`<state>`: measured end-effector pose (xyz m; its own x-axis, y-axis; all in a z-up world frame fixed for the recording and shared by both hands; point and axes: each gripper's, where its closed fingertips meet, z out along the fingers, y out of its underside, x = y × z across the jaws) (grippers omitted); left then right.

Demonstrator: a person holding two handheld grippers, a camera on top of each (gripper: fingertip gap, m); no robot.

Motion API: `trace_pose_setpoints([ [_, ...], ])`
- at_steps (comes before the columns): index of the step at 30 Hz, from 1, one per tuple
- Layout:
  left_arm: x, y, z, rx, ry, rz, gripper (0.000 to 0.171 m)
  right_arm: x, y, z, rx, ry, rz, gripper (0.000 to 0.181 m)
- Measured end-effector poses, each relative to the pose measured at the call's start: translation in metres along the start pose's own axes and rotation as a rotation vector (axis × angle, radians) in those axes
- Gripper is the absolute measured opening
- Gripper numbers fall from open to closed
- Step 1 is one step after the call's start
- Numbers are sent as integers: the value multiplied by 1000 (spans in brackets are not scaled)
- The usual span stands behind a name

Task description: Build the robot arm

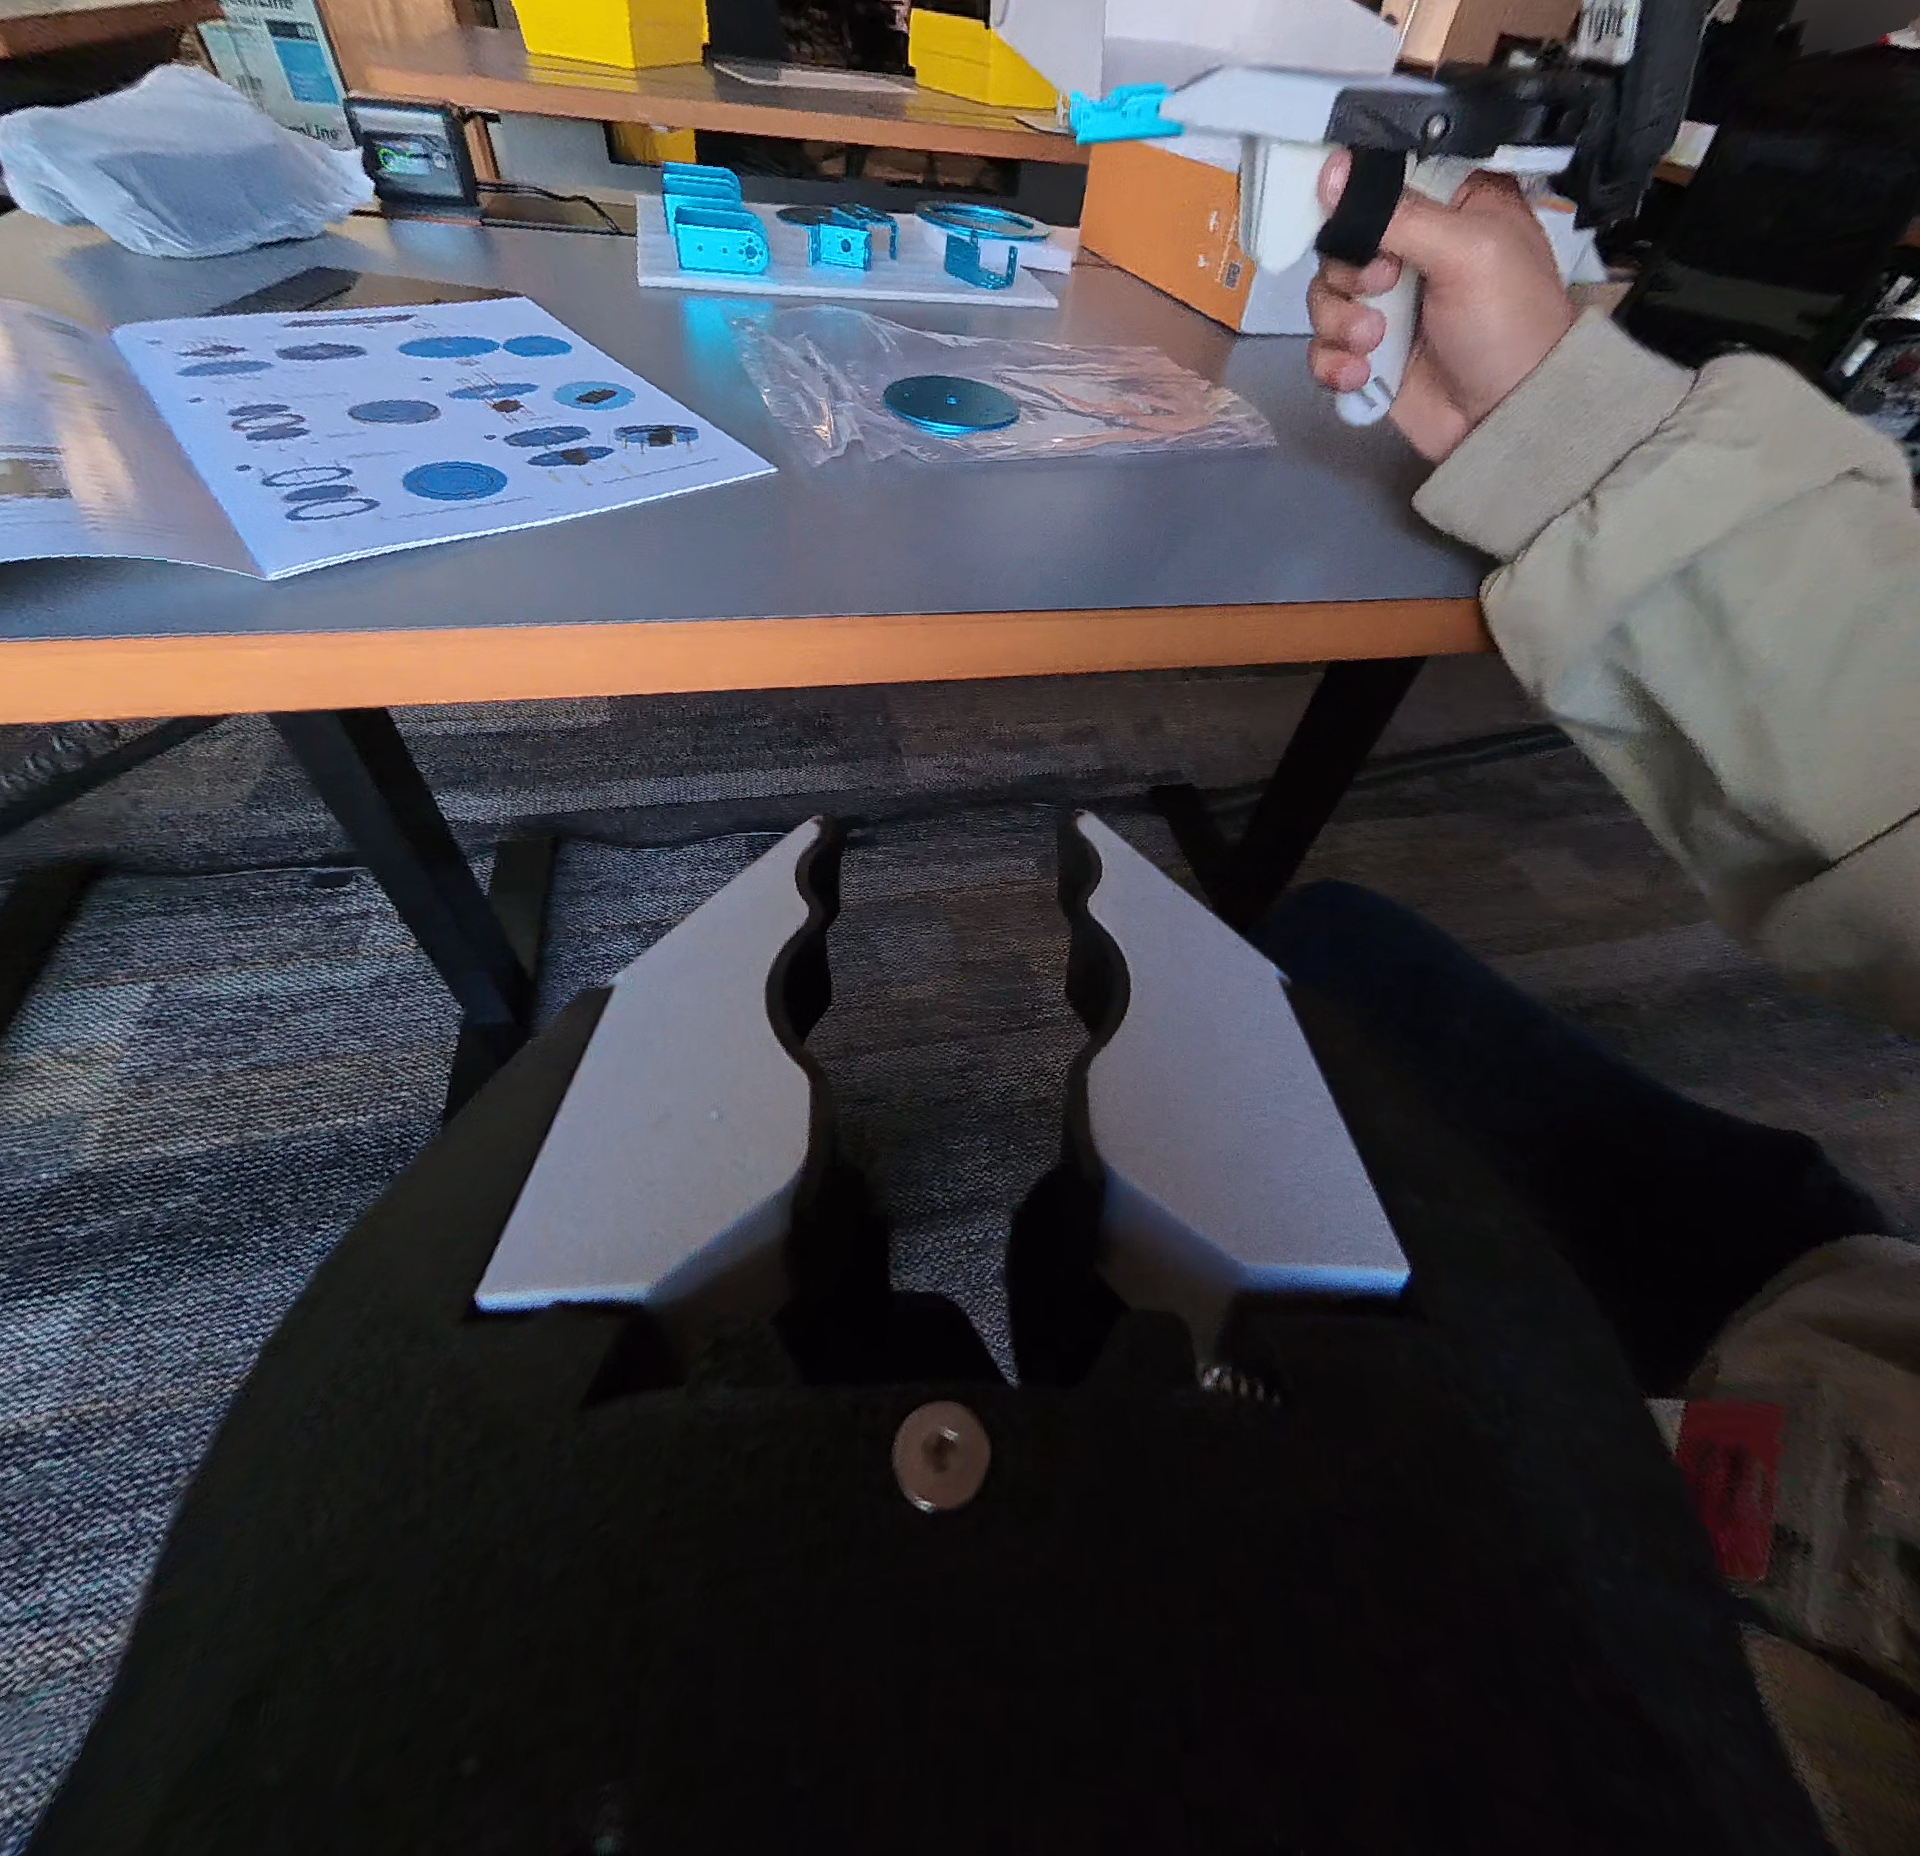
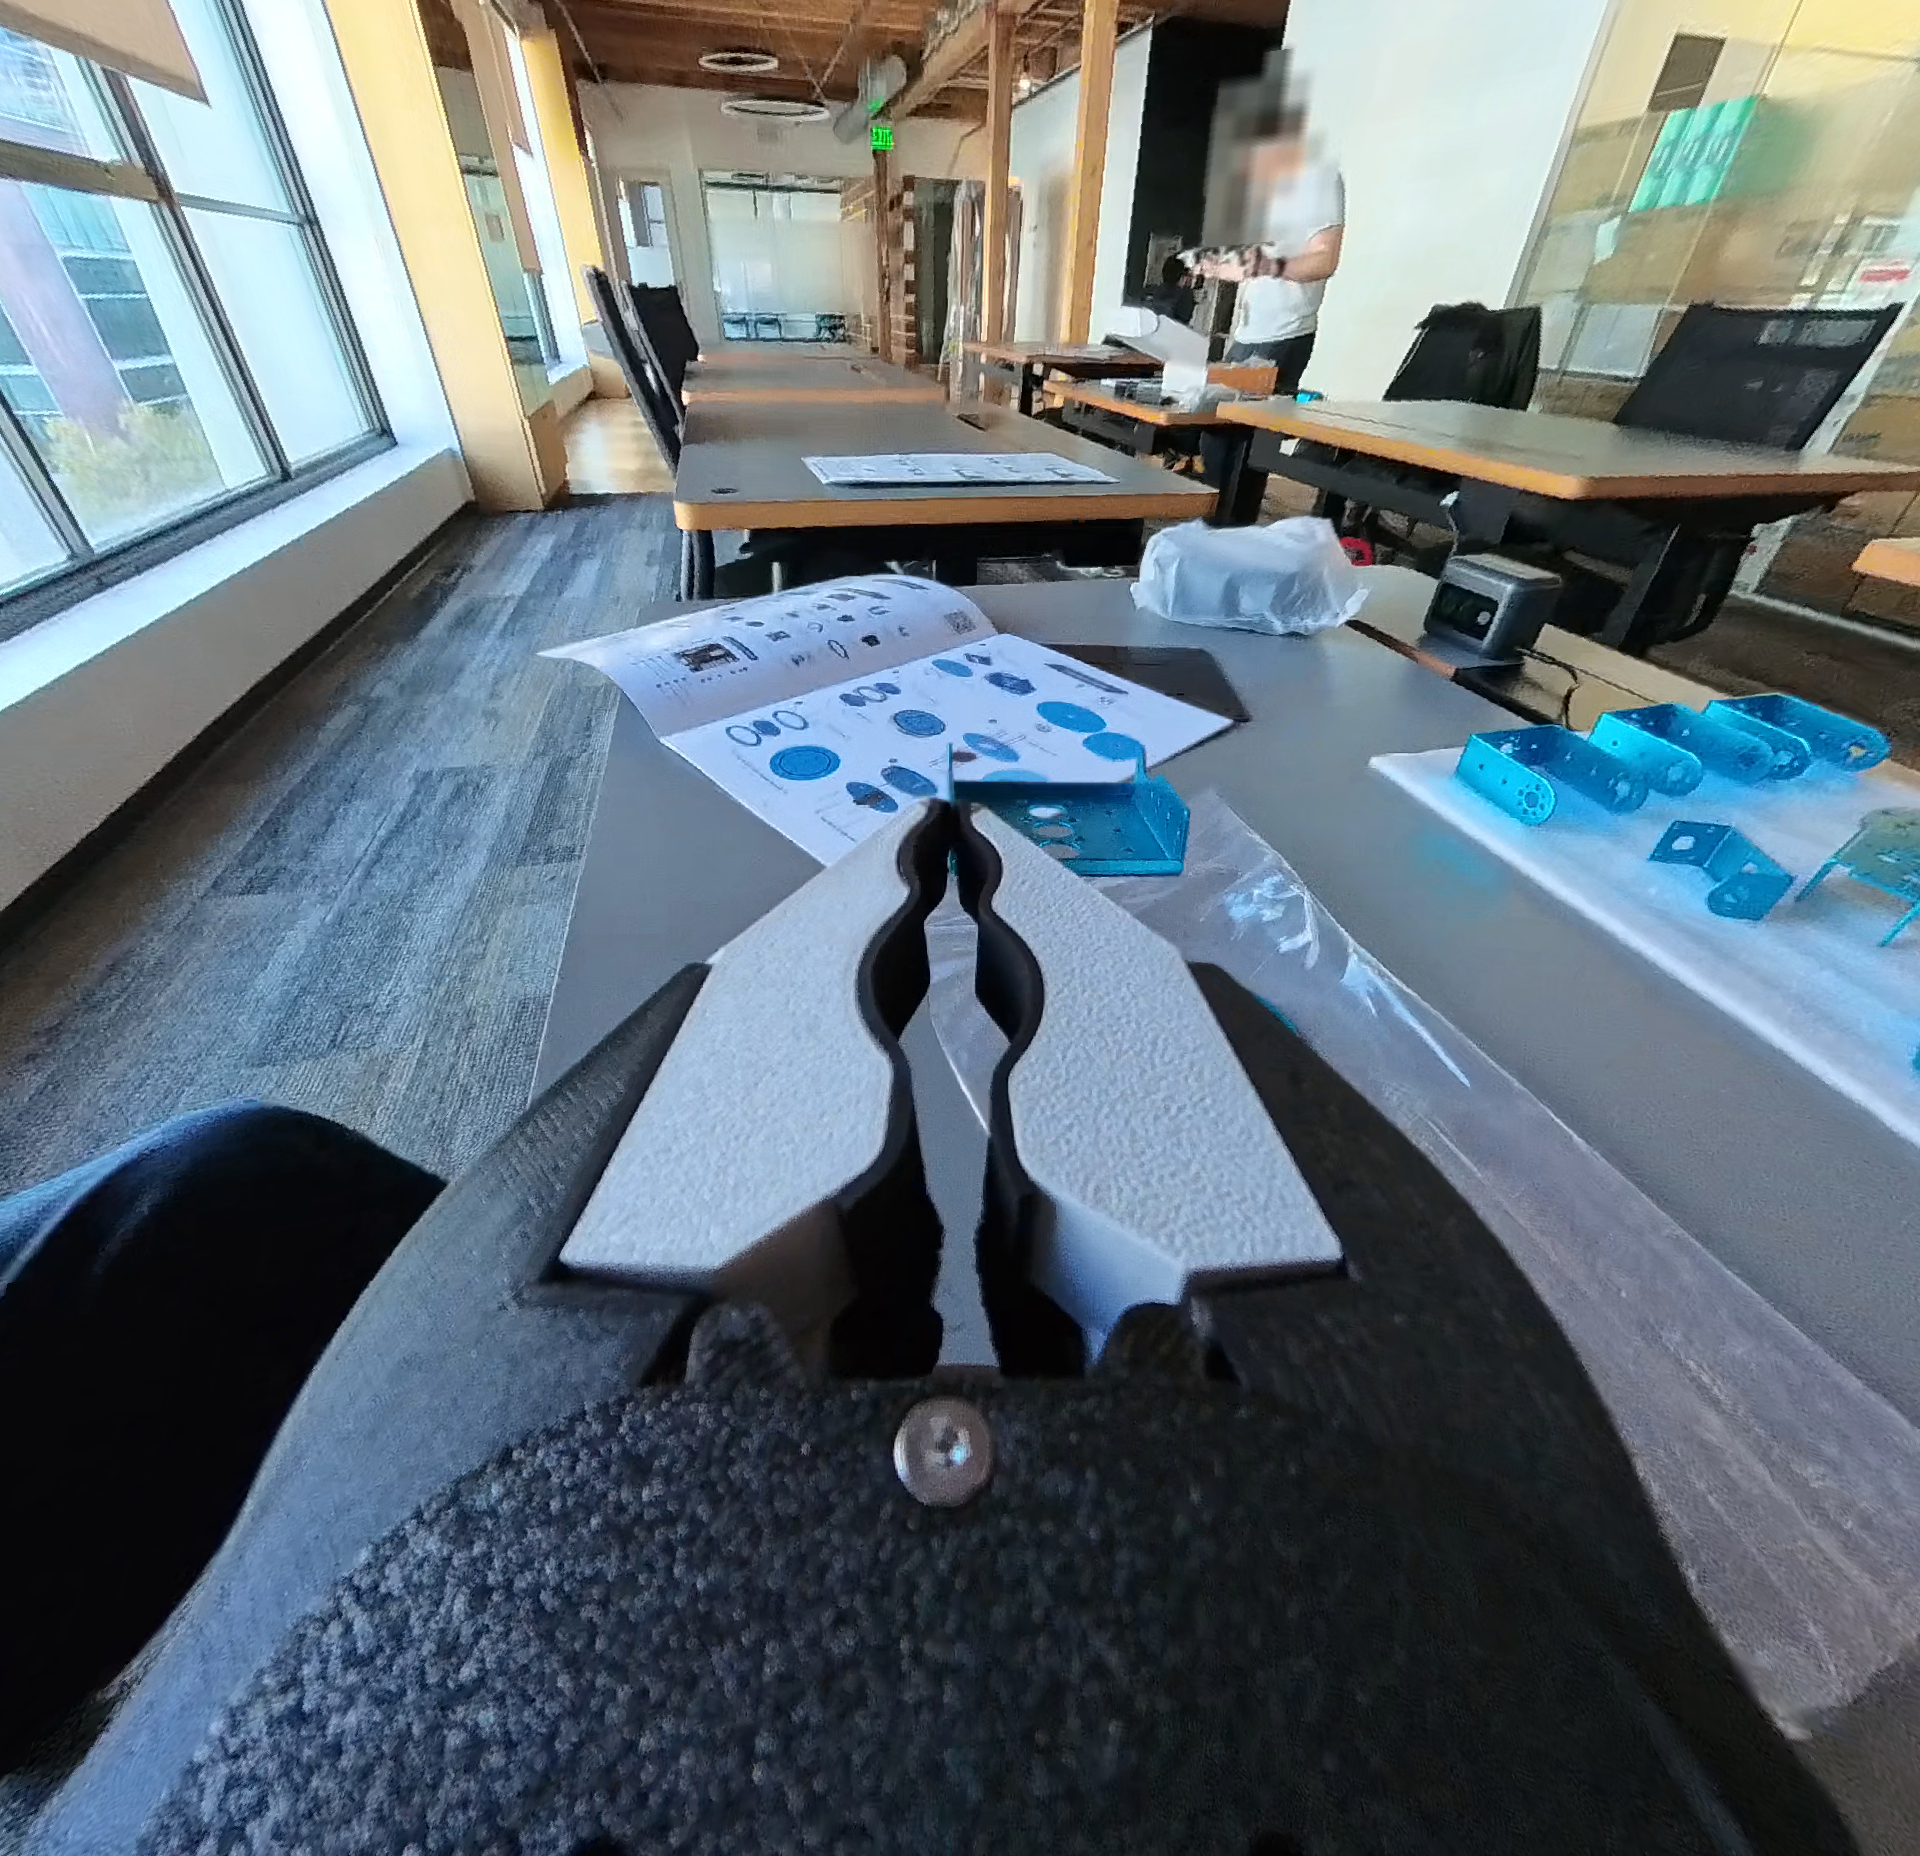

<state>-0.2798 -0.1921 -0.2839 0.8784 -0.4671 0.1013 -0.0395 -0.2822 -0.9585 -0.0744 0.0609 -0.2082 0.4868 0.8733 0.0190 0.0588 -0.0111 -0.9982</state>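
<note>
Only the right wrist view shows right gripper (image 2: 951,819) fingers pinching blue bracket (image 2: 1081,824); left gripper (image 1: 945,850) spread

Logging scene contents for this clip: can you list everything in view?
table: one, grey, orange edge, under everything.
instruction booklet: one, white, open, table's left.
clear plastic bag: one, flat, mid-table.
blue disc: one, on the bag.
white sheet: one, table's back.
blue brackets: several, on the sheet.
box: one, orange and white, back right.
wrapped bundle: one, white, back left.
yellow boxes: two, on the farther table.
person: one, standing far off.
left claw: grey, open, empty, below the table edge.
right claw: grey, shut on a perforated bracket, blue, above the table.
right hand: grips the right claw's handle.
</note>
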Motion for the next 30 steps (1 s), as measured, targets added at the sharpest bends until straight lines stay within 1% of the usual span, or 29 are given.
trace_pose_setpoints([
  [3, -15, 0, 6, -11, 10, 34, 41, -2, -11, 8, -7, -65, 44, 0],
  [5, -34, -8, 21, -14, 18, 74, 41, -7, -16, 18, -8, -88, 28, 0],
  [7, -59, -19, 40, -16, 25, 113, 41, -16, -18, 35, -7, -103, -1, 0],
  [11, -112, -46, 80, -1, 39, 156, 43, -35, -18, 87, 3, -90, -9, 0],
  [13, -140, -58, 94, 19, 19, 158, 43, -48, -15, 116, -11, -98, -34, 0],
  [16, -179, -75, 109, 18, -16, 96, 43, -63, -7, 154, -87, -140, -96, 0],
  [18, -206, -85, 115, -17, -59, 39, 43, -59, -1, 169, -135, -144, -127, 0],
  [20, -230, -95, 123, -37, -100, -15, 43, -47, 6, 175, -163, -136, -146, 0],
  [23, -253, -108, 141, -52, -149, -62, 43, -20, 15, 167, -183, -78, -164, 0],
  [27, -268, -107, 176, -114, -157, -126, 49, 16, 17, 145, -151, 30, -99, 0],
  [30, -271, -101, 199, -160, -138, -154, 50, 34, 18, 142, -151, 79, -71, 0],
])
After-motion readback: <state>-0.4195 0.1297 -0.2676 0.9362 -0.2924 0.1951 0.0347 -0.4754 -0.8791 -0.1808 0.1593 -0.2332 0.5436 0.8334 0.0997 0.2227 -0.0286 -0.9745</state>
